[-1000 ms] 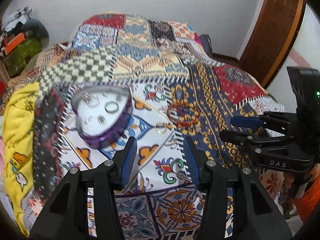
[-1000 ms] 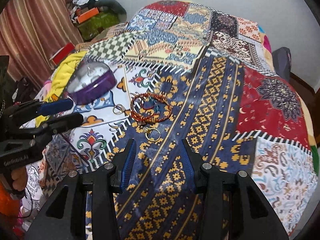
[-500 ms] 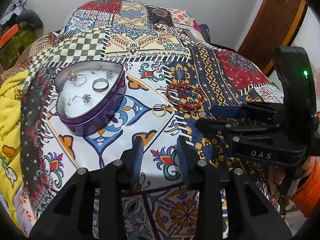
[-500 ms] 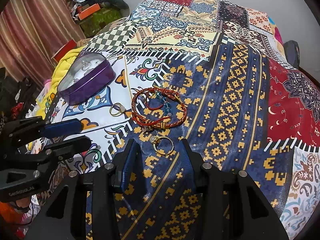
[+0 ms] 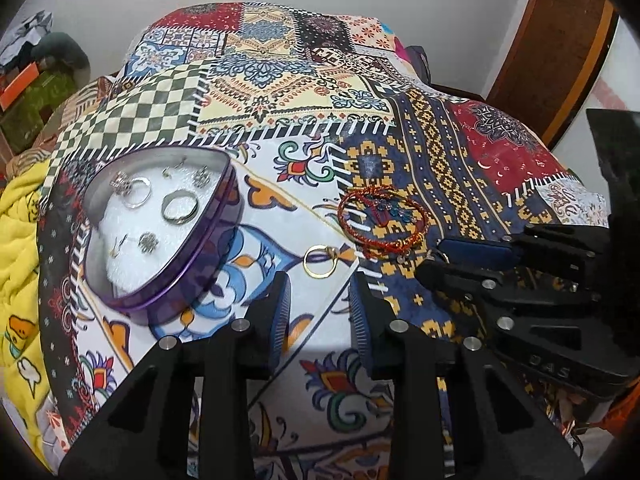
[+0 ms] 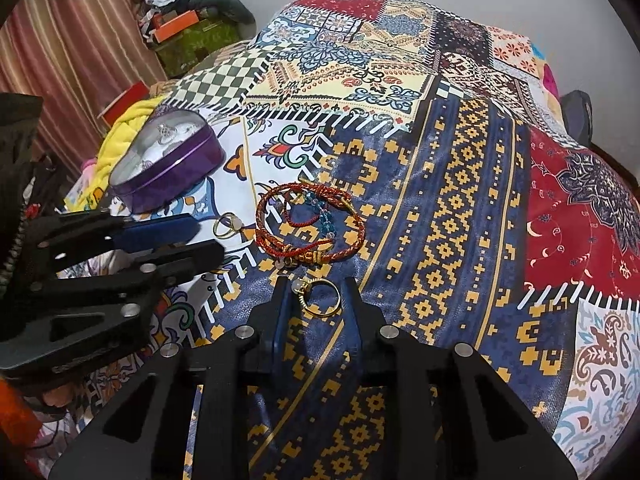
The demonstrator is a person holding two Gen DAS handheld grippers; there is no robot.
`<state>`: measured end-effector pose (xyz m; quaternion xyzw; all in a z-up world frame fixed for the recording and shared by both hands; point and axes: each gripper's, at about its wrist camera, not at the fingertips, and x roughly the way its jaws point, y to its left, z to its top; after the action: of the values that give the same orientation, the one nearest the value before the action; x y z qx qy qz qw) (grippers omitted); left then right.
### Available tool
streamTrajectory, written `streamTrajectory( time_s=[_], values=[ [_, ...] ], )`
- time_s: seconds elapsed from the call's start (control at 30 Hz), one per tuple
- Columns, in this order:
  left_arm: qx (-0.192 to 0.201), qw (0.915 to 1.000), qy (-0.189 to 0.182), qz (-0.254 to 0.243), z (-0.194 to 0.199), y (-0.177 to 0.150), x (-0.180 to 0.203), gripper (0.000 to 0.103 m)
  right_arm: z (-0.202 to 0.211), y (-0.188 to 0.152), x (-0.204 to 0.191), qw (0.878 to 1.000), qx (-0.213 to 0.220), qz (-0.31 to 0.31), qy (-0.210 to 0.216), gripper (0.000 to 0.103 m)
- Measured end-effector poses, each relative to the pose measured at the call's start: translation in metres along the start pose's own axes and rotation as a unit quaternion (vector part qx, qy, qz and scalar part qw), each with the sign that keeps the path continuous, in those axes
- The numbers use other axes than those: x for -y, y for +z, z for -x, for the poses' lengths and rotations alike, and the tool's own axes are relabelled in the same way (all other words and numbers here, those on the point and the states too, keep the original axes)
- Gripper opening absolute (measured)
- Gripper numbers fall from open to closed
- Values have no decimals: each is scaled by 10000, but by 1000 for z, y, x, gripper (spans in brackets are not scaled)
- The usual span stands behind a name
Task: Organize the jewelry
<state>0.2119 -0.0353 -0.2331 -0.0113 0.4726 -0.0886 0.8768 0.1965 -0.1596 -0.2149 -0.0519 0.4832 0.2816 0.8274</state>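
A purple heart-shaped tin (image 5: pixel 160 236) (image 6: pixel 168 160) lies open on the patchwork bedspread, with several silver rings and earrings on its white lining. My left gripper (image 5: pixel 320 304) is open, and a gold ring (image 5: pixel 320 262) (image 6: pixel 226 226) lies just ahead of its fingertips. To the right of that ring lies a tangle of red braided bracelets (image 5: pixel 380 220) (image 6: pixel 308 224). My right gripper (image 6: pixel 316 296) (image 5: pixel 460 256) is open and low over the cloth. A second gold ring with a pale stone (image 6: pixel 320 298) lies between its fingers, close to both pads.
The bedspread (image 6: pixel 460 200) slopes away to a white wall. A yellow cloth (image 5: pixel 20 240) hangs at the left edge. Boxes and clutter (image 6: pixel 180 24) stand by a striped curtain, and a wooden door (image 5: pixel 560 40) is at the far right.
Both grippers have moved forward and down toward the jewelry. The right gripper's fingers now flank the stone ring, and both jaws have narrowed a little.
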Motion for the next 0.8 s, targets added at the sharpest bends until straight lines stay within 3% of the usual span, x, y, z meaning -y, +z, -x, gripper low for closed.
streamTrajectory(
  time_s=[0.3,0.4,0.5,0.8],
  values=[
    [-34,9999,56,101,-13,13,3,30,11,0,5,9998,152,-104,83,23],
    [-43,9999,78,123,-15,14,3,19,13,0,7,9997,183,-150,74,23],
    [-61,9999,16,131,-15,14,3,17,16,0,9,9996,210,-160,67,23],
    [17,9999,-68,102,3,7,6,17,33,7,5,9991,391,-156,-10,23]
  ],
)
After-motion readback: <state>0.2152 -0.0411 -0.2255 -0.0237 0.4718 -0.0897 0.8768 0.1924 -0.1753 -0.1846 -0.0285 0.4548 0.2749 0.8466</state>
